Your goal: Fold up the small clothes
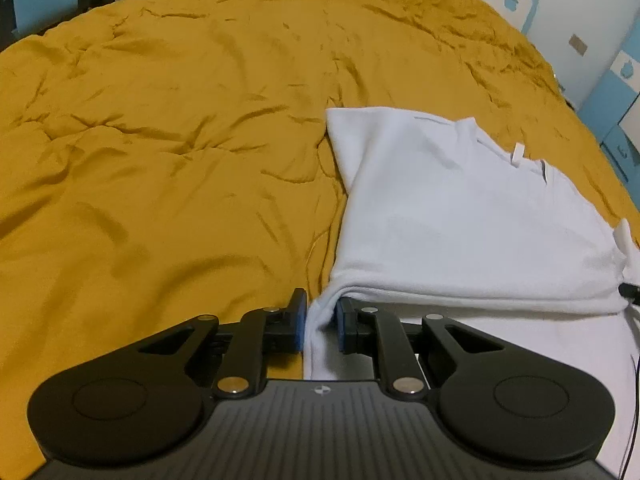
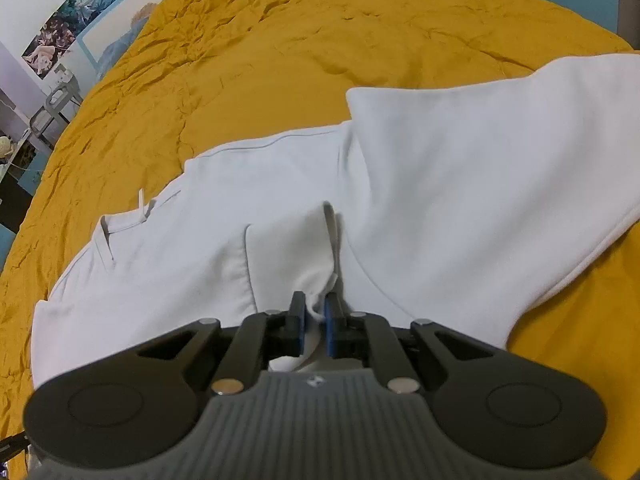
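A white T-shirt [image 1: 460, 208] lies partly folded on a mustard-yellow bedspread [image 1: 160, 140]. In the left wrist view my left gripper [image 1: 322, 316] is shut on the shirt's near corner, and a folded layer lies over the rest. In the right wrist view the same shirt [image 2: 460, 184] spreads ahead, its collar [image 2: 120, 224] at the left. My right gripper [image 2: 316, 312] is shut on a bunched sleeve edge [image 2: 292, 248] of the shirt, with one side flap folded over to the right.
The yellow bedspread [image 2: 280, 40] is wrinkled and stretches far behind the shirt. Blue and white furniture [image 1: 616, 92] stands past the bed's right edge. Wall pictures [image 2: 72, 20] and shelves [image 2: 52, 108] lie past the bed's left edge.
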